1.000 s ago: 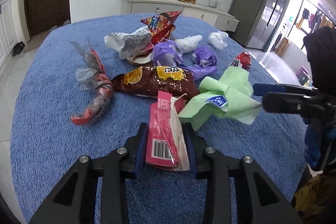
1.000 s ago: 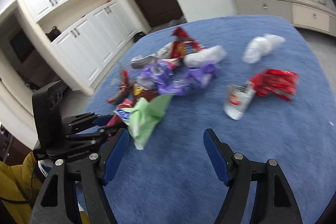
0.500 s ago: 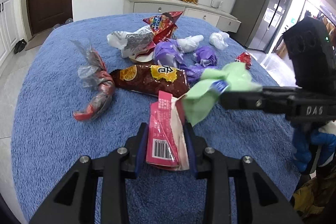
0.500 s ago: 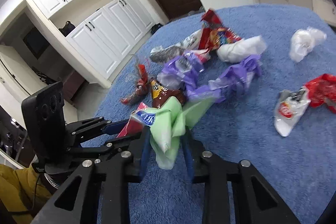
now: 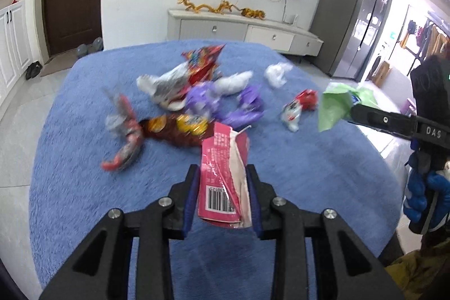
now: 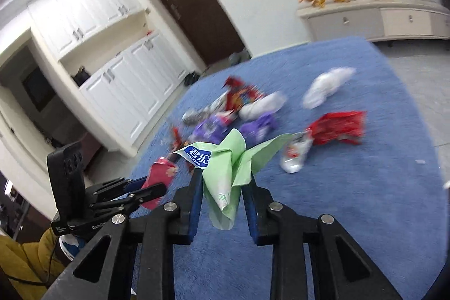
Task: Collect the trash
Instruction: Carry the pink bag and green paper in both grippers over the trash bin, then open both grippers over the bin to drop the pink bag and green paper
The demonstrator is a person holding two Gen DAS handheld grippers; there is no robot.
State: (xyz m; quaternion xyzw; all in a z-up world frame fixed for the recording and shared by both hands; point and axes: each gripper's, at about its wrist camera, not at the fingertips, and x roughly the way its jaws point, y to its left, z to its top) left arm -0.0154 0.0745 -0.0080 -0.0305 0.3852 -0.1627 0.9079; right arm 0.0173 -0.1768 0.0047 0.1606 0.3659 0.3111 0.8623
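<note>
My left gripper (image 5: 222,170) is shut on a pink wrapper (image 5: 219,187) with a barcode, held above the blue fuzzy surface (image 5: 84,187). At the right edge of the left wrist view, my right gripper (image 5: 365,114) carries a crumpled green wrapper (image 5: 336,108). In the right wrist view the right gripper (image 6: 223,179) is shut on that green wrapper (image 6: 227,159), also off the surface. To its left are the left gripper (image 6: 135,187) and the pink wrapper (image 6: 157,176). More trash lies beyond: a brown snack bag (image 5: 174,128), purple wrappers (image 5: 247,108) and a red-and-white wrapper (image 5: 298,106).
A white crumpled bag (image 5: 275,73), a red snack bag (image 5: 205,61) and a twisted clear-and-red wrapper (image 5: 123,137) also lie on the blue surface. A blue-gloved hand (image 5: 422,196) holds the right gripper. A low white cabinet (image 5: 242,30) stands behind, white cupboards (image 6: 121,80) to the side.
The right gripper closed on the green wrapper and lifted it off the surface, away to the right. The left gripper rose a little, still holding the pink wrapper.
</note>
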